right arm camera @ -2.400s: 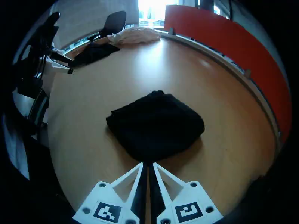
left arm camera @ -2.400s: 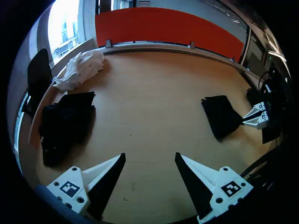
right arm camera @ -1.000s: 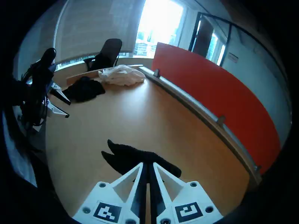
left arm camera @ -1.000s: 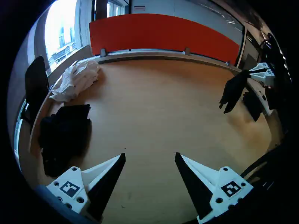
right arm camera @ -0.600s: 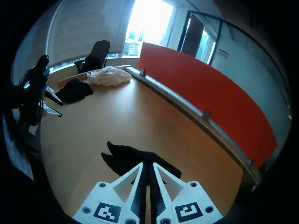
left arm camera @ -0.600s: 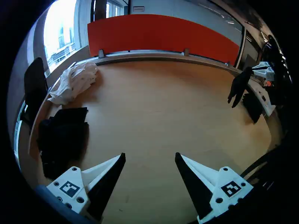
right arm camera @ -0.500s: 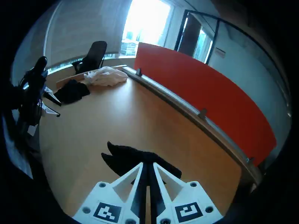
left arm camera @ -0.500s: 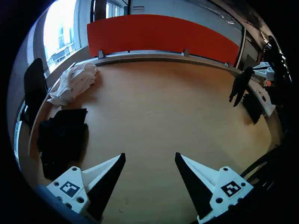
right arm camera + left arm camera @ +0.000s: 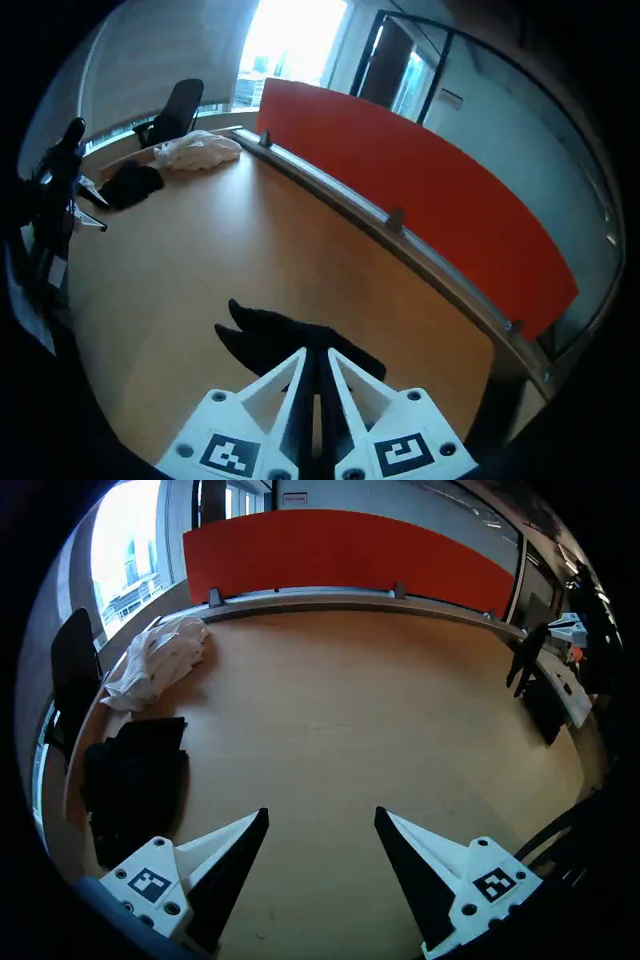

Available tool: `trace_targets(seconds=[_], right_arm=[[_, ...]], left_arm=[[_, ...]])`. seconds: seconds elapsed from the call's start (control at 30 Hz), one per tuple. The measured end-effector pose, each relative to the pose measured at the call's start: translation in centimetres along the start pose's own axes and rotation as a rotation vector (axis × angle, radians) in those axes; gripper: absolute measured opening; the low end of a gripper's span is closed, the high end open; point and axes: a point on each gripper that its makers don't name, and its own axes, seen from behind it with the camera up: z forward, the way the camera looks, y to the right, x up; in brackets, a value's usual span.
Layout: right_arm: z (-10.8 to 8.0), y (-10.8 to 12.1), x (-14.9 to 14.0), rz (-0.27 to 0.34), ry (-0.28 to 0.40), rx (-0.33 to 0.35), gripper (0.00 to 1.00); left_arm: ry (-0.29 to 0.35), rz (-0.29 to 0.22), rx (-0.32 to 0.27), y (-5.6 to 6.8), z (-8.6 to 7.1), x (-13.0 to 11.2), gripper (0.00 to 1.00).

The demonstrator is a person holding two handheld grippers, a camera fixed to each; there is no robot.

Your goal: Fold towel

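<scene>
**Desk:** Left side?

**Op:** Left gripper (image 9: pixel 320 812): jaws wide apart, nothing between them. I have it hanging over bare wood of the surface (image 9: pixel 344 704), touching nothing.

**Desk:** Right side?

**Op:** Right gripper (image 9: pixel 318 354): jaws pinched together on the black towel (image 9: pixel 272 334), with only a thin slit between them. The cloth bunches out ahead of the tips, lifted off the wood.

**Desk:** Seen from the left gripper view?

**Op:** The towel dangles limp from the right gripper at the far right end of the surface.

**Desk:** Anything else on it?

**Op:** A heap of black clothes (image 9: pixel 132 776) and a white cloth (image 9: pixel 156 660) lie at the left end, well apart from both grippers. A red panel (image 9: pixel 344 552) runs along the far edge.
</scene>
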Motion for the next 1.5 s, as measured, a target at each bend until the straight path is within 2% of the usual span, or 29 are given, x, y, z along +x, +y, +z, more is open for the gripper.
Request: trace_targets(seconds=[0.3, 0.7, 1.0, 1.2, 1.5], right_arm=[[-0.3, 4.1, -2.2, 0.048, -0.027, -0.043, 0.04], [-1.0, 8.7, -5.2, 0.060, -0.080, -0.093, 0.04], [-1.7, 11.8, -5.9, 0.067, -0.096, -0.123, 0.04], [-2.0, 13.0, -6.7, 0.081, -0.105, -0.138, 0.04], [-2.2, 13.3, -7.7, 0.088, -0.117, -0.143, 0.04]], left_arm=[[-0.005, 0.012, 0.003, 0.6, 0.3, 0.4, 0.99], [-0.009, 0.020, 0.010, 1.1, 0.5, 0.8, 0.99], [-0.009, 0.029, 0.011, 1.6, 0.4, 1.1, 0.99], [-0.008, 0.031, 0.010, 1.9, 0.4, 1.2, 0.99], [-0.006, 0.044, 0.007, 2.4, 0.4, 1.5, 0.98]])
